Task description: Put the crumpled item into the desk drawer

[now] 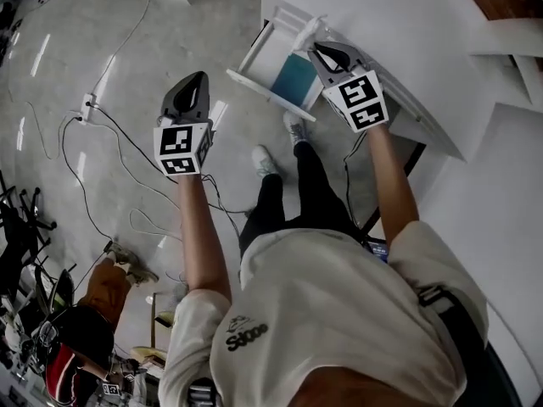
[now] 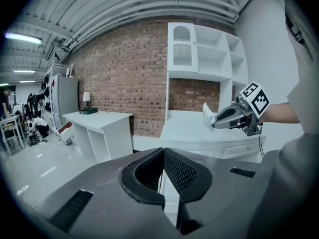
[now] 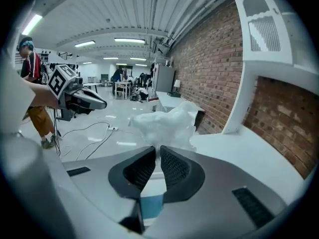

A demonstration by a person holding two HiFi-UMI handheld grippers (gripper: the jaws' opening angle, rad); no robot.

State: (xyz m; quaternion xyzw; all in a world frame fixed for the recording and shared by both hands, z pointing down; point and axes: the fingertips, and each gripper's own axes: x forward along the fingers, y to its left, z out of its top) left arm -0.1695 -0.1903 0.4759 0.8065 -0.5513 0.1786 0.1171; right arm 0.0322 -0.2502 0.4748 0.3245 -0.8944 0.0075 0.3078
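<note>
On your left, near side: left gripper (image 2: 162, 152) hangs over the bare floor, jaws together with nothing between them, well apart from the drawer (image 1: 271, 93). Your shoes (image 1: 265, 161) are just near of the drawer front. Cables (image 1: 110, 134) run across the floor on the left.

Further out on the right, right gripper (image 3: 158, 151) has its jaws clamped on the crumpled white item (image 3: 164, 123), which bulges out past the tips. Can't tell if it's paper or plastic. The item is in the air over the far end of the open drawer, by the edge of the white desk (image 1: 407, 24), not in the drawer yet. The drawer is pulled out toward you, blue bottom (image 1: 295, 76) showing.

Far side: white shelf unit (image 2: 204, 49) on the desk, brick wall (image 2: 119, 78) behind.
</note>
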